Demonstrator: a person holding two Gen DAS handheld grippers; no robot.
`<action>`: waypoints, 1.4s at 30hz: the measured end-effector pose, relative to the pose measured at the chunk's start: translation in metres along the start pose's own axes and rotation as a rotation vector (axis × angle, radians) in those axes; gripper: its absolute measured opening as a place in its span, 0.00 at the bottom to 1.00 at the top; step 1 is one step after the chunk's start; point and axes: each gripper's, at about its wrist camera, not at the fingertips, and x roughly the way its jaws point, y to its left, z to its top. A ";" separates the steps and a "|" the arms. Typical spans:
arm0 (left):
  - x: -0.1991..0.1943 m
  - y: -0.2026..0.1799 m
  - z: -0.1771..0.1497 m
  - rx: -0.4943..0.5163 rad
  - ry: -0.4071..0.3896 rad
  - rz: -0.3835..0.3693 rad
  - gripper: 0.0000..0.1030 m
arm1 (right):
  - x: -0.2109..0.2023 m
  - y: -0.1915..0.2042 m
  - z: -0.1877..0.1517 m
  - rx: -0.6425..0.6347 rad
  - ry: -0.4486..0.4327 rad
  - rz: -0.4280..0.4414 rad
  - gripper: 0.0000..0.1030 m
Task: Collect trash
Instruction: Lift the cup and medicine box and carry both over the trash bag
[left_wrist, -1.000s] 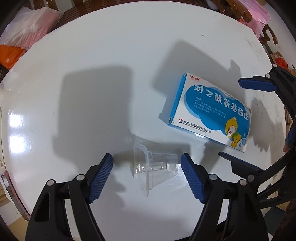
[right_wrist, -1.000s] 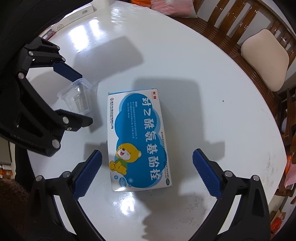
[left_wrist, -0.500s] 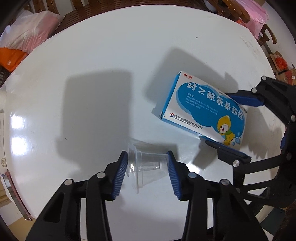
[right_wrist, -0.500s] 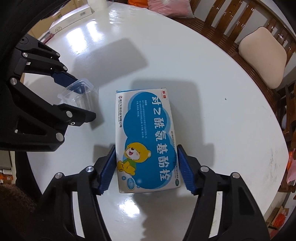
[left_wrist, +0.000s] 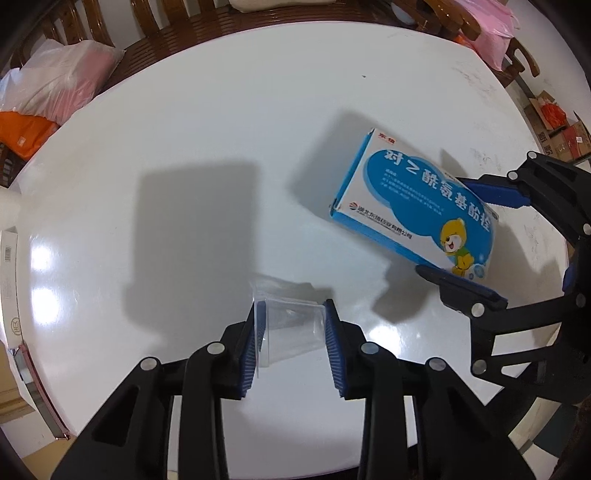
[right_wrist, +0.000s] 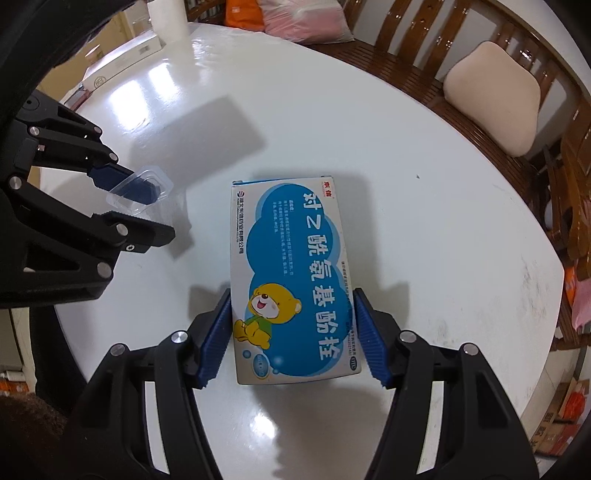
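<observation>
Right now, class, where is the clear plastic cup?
The clear plastic cup sits between the closing left gripper's jaws, above the white table, left of the blue medicine box.

The left gripper (left_wrist: 291, 334) is closing its blue fingers (left_wrist: 251, 347) on a clear plastic cup (left_wrist: 288, 328) above the white surface (left_wrist: 203, 129). To the right, the right gripper (left_wrist: 476, 236) clamps a blue medicine box (left_wrist: 413, 206).

Box front, big white characters: 对乙酰氨基酚栓, on the blue-and-white medicine box (right_wrist: 291, 280) clamped between the right jaws.
Box corner, red brand mark: 东信 (small, barely legible).
Box long edge: a maker's line of Chinese characters, too small to read.
</observation>
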 end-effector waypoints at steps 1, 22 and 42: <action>-0.003 -0.001 -0.002 0.002 -0.003 -0.003 0.31 | -0.001 -0.001 -0.001 0.003 -0.004 -0.005 0.60; -0.059 -0.034 -0.080 0.046 -0.098 -0.003 0.31 | -0.076 0.043 -0.061 0.078 -0.098 -0.095 0.60; -0.027 -0.087 -0.187 0.124 -0.148 -0.045 0.31 | -0.096 0.129 -0.169 0.093 -0.168 -0.202 0.60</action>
